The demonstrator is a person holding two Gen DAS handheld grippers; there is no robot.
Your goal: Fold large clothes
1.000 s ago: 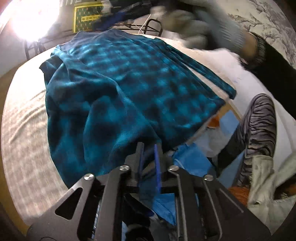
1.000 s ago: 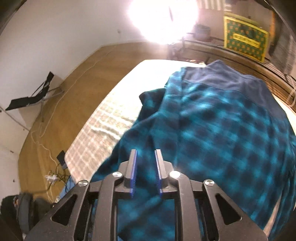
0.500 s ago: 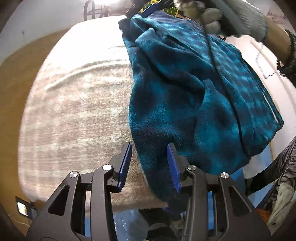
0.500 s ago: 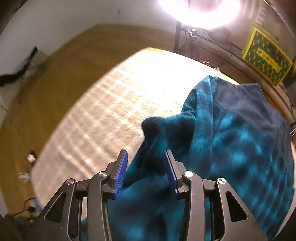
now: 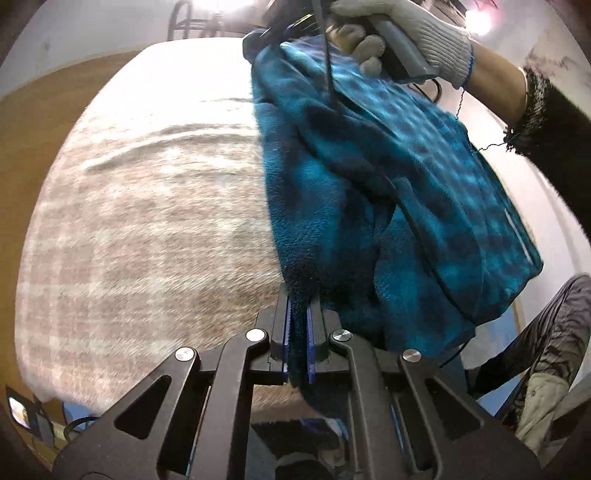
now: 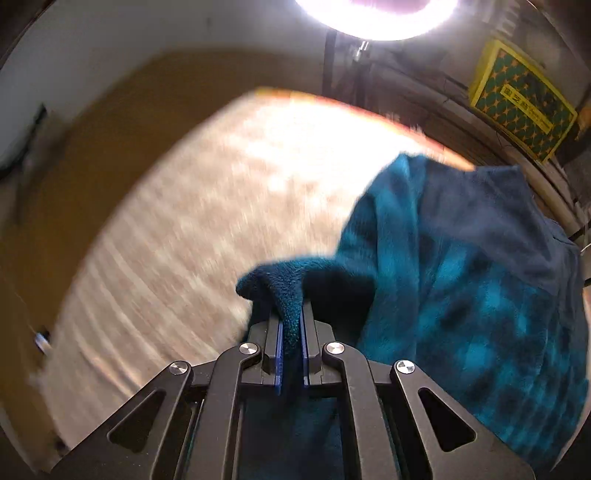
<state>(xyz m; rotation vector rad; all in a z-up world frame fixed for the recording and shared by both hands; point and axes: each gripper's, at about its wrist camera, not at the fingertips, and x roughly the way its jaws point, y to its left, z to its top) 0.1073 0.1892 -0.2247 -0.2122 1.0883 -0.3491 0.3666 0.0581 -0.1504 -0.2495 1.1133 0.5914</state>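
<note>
A teal and dark blue plaid fleece garment (image 5: 388, 177) lies folded along the right side of a pale checked bed cover (image 5: 147, 221). My left gripper (image 5: 298, 314) is shut on the garment's near left edge, with dark fleece pinched between its blue pads. In the left wrist view a gloved hand (image 5: 402, 33) holds the other gripper at the garment's far corner. My right gripper (image 6: 290, 325) is shut on a bunched fold of that fleece garment (image 6: 461, 277), which spreads to the right with a plain navy panel at the far end.
A bright lamp (image 6: 373, 14) glares beyond the bed's far end. A yellow patterned box (image 6: 524, 103) sits on a rack at the upper right. Wooden floor (image 6: 110, 122) surrounds the bed. A person's striped trouser leg (image 5: 561, 317) stands at the bed's right side.
Both grippers went from open around the garment's left edge to shut on the fleece. Earlier still, both swung left across the garment to that edge.
</note>
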